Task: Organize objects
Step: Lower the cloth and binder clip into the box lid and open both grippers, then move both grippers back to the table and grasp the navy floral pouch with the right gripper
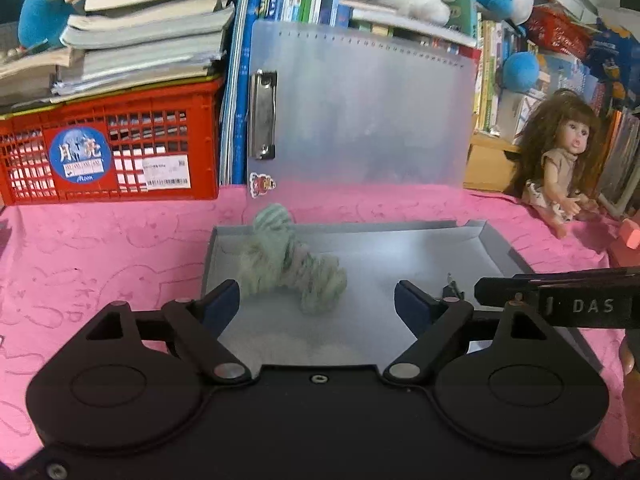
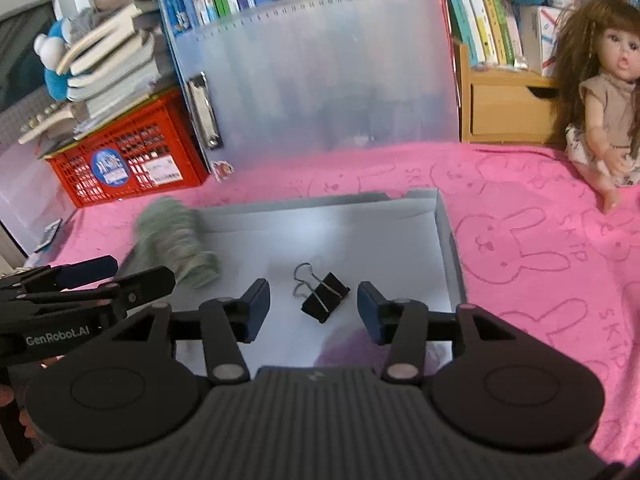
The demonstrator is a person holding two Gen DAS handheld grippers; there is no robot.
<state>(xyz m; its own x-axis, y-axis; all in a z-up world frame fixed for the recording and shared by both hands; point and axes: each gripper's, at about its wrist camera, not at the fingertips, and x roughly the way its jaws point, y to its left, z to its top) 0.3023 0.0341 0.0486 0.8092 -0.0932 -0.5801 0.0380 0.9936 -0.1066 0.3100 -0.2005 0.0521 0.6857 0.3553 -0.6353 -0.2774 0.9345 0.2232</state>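
Note:
A shallow grey box point(image 1: 496, 252) point(image 2: 444, 232) lies on the pink cloth. A pale green yarn bundle point(image 1: 294, 266) point(image 2: 176, 240) rests in its left part, leaning over the left rim. My left gripper point(image 1: 316, 300) is open just in front of the yarn, its pads clear of it. A black binder clip point(image 2: 324, 296) lies on the box floor. My right gripper point(image 2: 312, 310) stands open with the clip between its blue fingers point(image 2: 256, 308), untouched. In the left wrist view the right gripper's black side crosses at right; only a bit of the clip point(image 1: 454, 286) shows.
A frosted clipboard point(image 1: 360, 112) point(image 2: 320, 80) leans upright behind the box. A red crate point(image 1: 112, 144) point(image 2: 128, 160) with stacked books stands at left. A doll point(image 1: 564, 160) point(image 2: 604, 112) sits at right on the pink cloth. Bookshelves and plush toys fill the back.

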